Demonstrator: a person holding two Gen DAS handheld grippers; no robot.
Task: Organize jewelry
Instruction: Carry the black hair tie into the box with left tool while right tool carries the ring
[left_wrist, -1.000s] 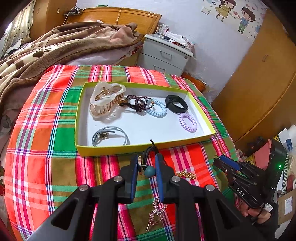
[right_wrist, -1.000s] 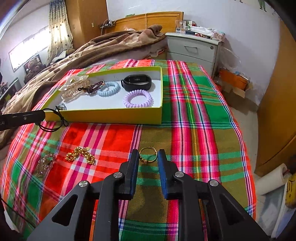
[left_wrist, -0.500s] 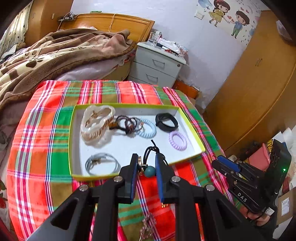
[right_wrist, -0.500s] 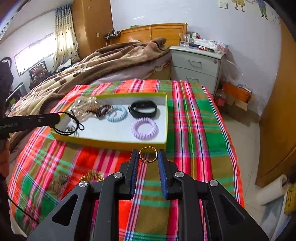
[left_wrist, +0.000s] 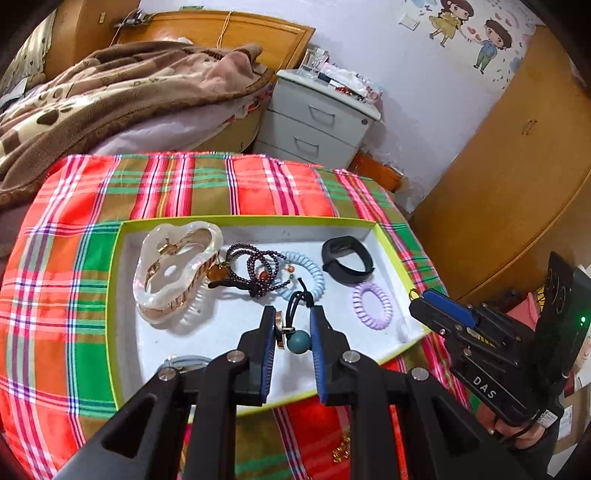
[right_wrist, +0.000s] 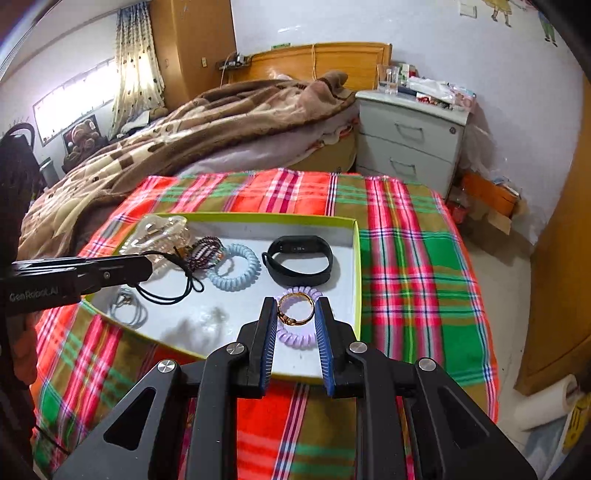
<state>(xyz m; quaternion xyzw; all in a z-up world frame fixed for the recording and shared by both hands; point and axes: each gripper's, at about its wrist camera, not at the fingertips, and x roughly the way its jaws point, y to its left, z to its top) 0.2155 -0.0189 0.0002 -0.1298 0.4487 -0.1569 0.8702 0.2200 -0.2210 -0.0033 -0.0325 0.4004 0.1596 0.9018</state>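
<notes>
A yellow-rimmed white tray (left_wrist: 258, 220) (right_wrist: 356, 258) lies on the plaid cloth. It holds a pearl claw clip (left_wrist: 173, 269), dark bead bracelets (left_wrist: 258, 269), a blue coil tie (right_wrist: 234, 271), a black wristband (right_wrist: 299, 260), a purple coil tie (left_wrist: 371, 306) and a grey tie (right_wrist: 129, 310). My left gripper (left_wrist: 293, 328) is shut on a black cord necklace with a teal bead (left_wrist: 298, 341), held over the tray. My right gripper (right_wrist: 295, 315) is shut on a gold ring (right_wrist: 295, 308) above the purple tie, near the tray's right front corner.
A gold chain (left_wrist: 341, 448) lies on the cloth in front of the tray. A bed with a brown blanket (right_wrist: 221, 122) and a grey nightstand (right_wrist: 410, 136) stand behind the table. A wooden wardrobe (left_wrist: 517, 158) is at the right.
Both grippers have moved forward from the cloth in front of the tray to above it, carrying the necklace and the ring.
</notes>
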